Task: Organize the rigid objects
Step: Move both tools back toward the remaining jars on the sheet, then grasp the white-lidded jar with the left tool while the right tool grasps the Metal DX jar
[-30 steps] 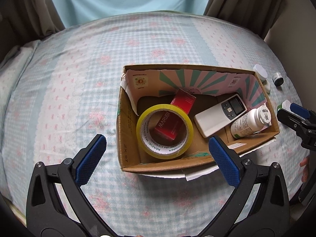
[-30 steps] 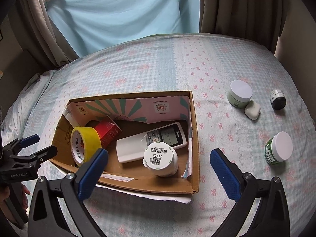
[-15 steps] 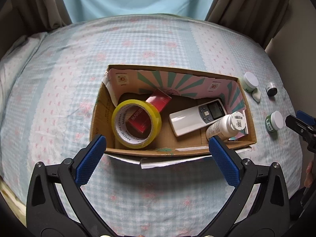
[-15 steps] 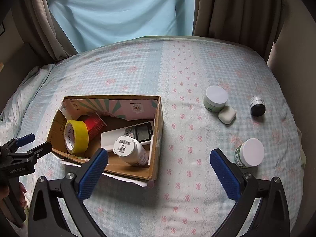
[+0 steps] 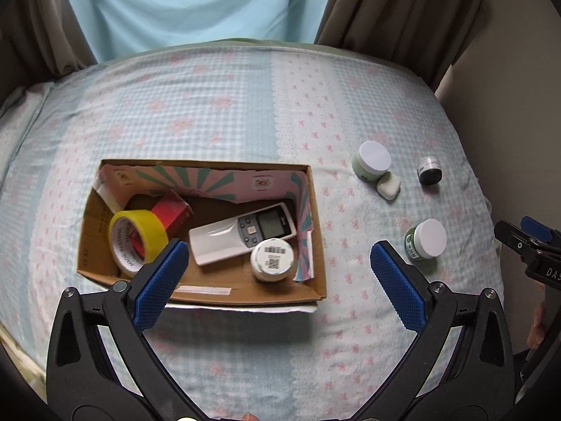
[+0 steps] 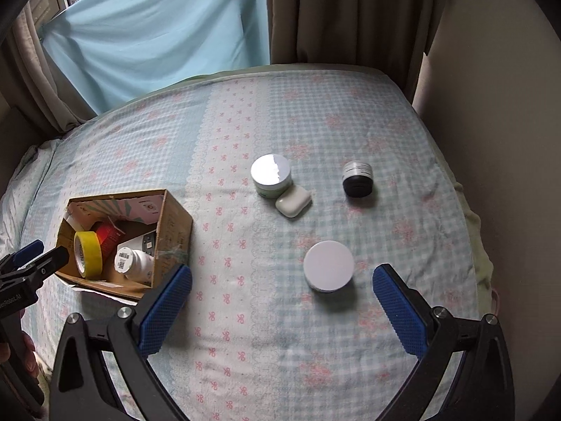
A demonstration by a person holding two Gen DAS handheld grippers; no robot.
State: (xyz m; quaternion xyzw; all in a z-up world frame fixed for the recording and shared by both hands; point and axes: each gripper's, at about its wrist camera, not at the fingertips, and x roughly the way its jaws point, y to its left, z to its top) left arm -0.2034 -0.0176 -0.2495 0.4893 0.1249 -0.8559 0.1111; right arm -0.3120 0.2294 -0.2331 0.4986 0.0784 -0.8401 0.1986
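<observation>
A cardboard box (image 5: 319, 245) (image 6: 175, 224) on the bed holds a yellow tape roll (image 5: 138, 236), a red carton (image 5: 173, 212), a white remote (image 5: 242, 233) and a white pill bottle (image 5: 272, 259). On the bedspread to its right lie a white-lidded green jar (image 6: 328, 266) (image 5: 425, 239), a pale green jar (image 6: 271, 174) (image 5: 371, 160), a white earbud case (image 6: 293, 201) (image 5: 388, 185) and a small black jar (image 6: 357, 179) (image 5: 429, 171). My left gripper (image 5: 280, 286) is open and empty above the box's near edge. My right gripper (image 6: 282, 310) is open and empty, just short of the white-lidded green jar.
The checked bedspread (image 6: 245, 122) covers the whole surface. A beige wall (image 6: 491, 140) borders the bed's right edge. Brown curtains (image 6: 350, 14) and a blue sheet (image 6: 157, 35) hang at the far side.
Both grippers have swung to the right. The box has slid left in both views and the loose jars now sit ahead of my right gripper. Both stay open.
</observation>
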